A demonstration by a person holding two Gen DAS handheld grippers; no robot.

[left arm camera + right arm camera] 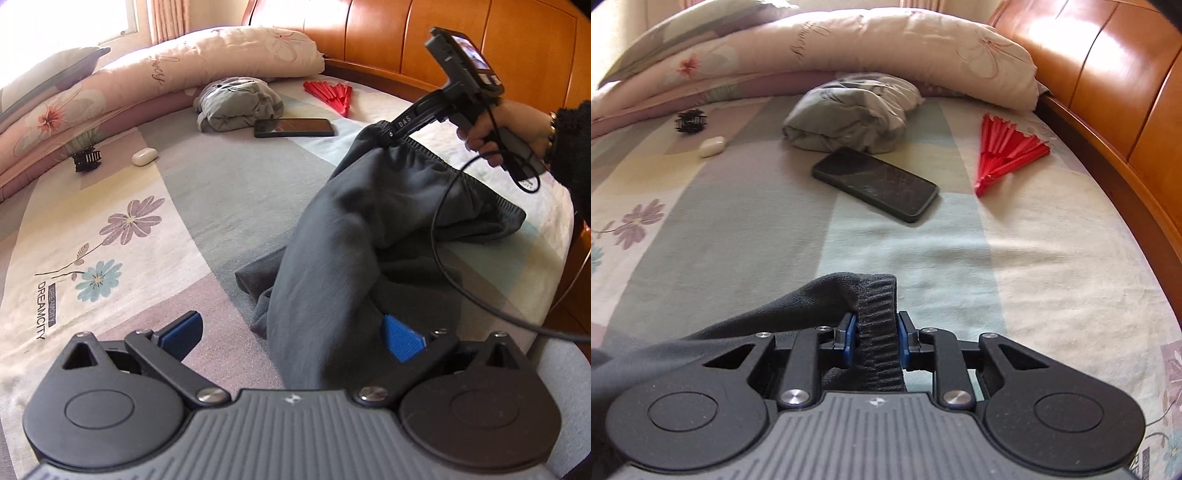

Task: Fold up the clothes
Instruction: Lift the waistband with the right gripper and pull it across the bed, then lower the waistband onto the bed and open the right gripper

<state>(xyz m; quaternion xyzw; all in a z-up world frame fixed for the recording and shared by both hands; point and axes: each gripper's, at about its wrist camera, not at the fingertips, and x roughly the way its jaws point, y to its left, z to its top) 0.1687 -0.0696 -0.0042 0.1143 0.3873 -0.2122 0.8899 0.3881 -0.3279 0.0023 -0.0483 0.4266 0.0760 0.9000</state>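
Note:
Dark grey sweatpants (343, 236) lie bunched on the bed's right side. My right gripper (875, 332) is shut on their ribbed waistband (877, 314) and holds it lifted above the sheet; it shows in the left wrist view (384, 134) at the upper right, held by a hand. My left gripper (295, 332) is open, its blue pads (400, 338) spread wide, with a fold of the pants hanging between them.
A folded grey garment (849, 118), a black phone (875, 184), a red fan (1004, 155), a white earbud case (712, 146) and a black hair clip (690, 120) lie on the floral sheet (207, 192). Pillows and a wooden headboard (1108, 92) stand behind.

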